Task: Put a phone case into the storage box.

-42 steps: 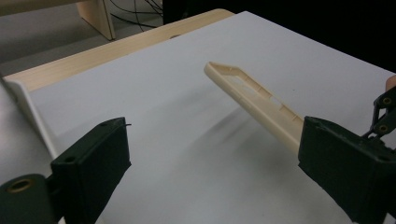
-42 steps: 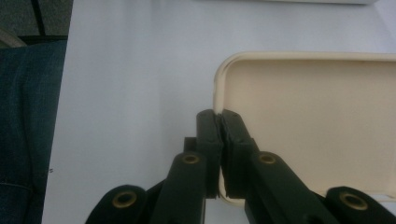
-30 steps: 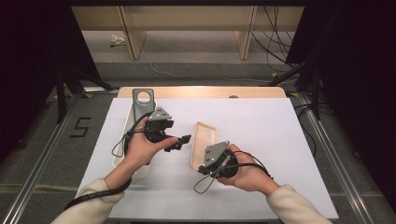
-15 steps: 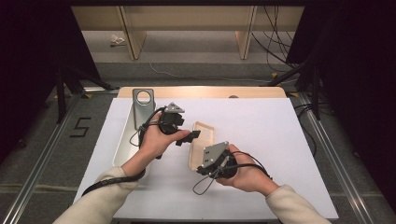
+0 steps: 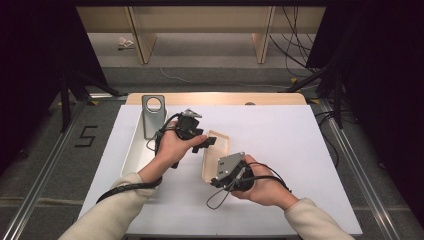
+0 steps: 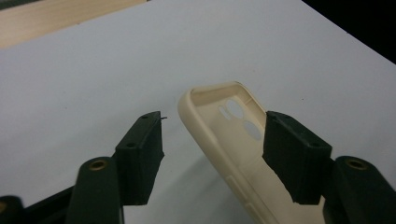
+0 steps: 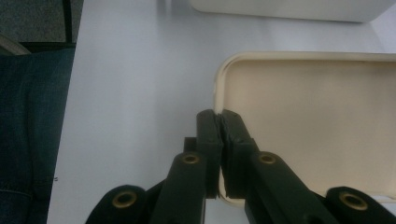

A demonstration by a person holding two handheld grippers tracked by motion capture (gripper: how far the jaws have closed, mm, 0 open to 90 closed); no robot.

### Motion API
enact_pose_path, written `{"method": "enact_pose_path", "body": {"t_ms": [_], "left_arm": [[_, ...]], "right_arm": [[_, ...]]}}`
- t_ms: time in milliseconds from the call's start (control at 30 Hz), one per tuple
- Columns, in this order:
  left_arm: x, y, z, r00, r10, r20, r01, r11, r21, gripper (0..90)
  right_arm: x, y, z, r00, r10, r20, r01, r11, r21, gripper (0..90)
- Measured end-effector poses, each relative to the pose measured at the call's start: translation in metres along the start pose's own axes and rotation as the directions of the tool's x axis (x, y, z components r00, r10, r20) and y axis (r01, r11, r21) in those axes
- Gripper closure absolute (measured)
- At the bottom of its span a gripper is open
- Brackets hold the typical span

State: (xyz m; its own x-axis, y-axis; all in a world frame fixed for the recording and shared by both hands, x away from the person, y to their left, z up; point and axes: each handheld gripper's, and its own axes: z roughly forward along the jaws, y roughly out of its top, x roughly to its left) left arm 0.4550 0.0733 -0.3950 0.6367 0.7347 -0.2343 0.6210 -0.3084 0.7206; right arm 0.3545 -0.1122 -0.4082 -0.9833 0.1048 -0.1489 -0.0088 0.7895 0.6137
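A cream phone case (image 5: 217, 150) lies tilted on the white table top, its inside and camera holes (image 6: 233, 109) facing up. My right gripper (image 5: 210, 178) is shut on the case's near rim (image 7: 219, 88), both pads pinching the wall. My left gripper (image 5: 210, 142) is at the case's far end. Its jaws have just been closing, with the case's side wall (image 6: 201, 126) between them. The left pad (image 6: 142, 154) stands apart from the wall and the other pad (image 6: 292, 154) is over the case's inside.
A long white tray (image 5: 131, 150) sits at the table's left, with a grey metal plate (image 5: 152, 117) with a round hole at its far end. A light wooden strip (image 5: 215, 98) runs along the far edge. Cables trail from both grippers.
My left hand has moved right from beside the tray to the case's far end, and its jaws have narrowed around the case wall. The right hand and the case have kept still.
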Motion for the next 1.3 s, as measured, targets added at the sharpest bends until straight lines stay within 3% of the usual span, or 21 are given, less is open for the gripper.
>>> {"method": "enact_pose_path", "body": {"t_ms": [367,567,900,1133,1300], "left_arm": [[0.002,0.000,0.004,0.9988,-0.048,-0.009,0.048,0.9986,0.023,59.9],[0.001,0.002,0.002,0.9966,-0.082,-0.005,0.082,0.9966,0.002,68.2],[-0.006,0.007,-0.005,0.9919,-0.117,0.050,0.120,0.9912,-0.056,76.2],[-0.011,0.011,-0.011,0.9830,-0.149,0.107,0.158,0.9840,-0.082,81.3],[-0.017,0.014,-0.015,0.9833,-0.134,0.123,0.148,0.9831,-0.108,82.3]], "right_arm": [[0.002,0.002,0.001,0.9999,-0.014,-0.004,0.014,1.000,0.002,87.9],[0.002,0.001,0.001,0.9999,-0.014,-0.006,0.014,1.000,0.003,88.0],[0.002,0.002,0.005,0.9999,-0.016,-0.003,0.016,1.000,0.019,88.3],[0.002,0.001,0.007,0.9999,-0.014,-0.003,0.014,1.000,0.026,88.4],[0.001,0.000,0.007,0.9999,-0.008,0.014,0.008,0.999,0.032,88.3]]}}
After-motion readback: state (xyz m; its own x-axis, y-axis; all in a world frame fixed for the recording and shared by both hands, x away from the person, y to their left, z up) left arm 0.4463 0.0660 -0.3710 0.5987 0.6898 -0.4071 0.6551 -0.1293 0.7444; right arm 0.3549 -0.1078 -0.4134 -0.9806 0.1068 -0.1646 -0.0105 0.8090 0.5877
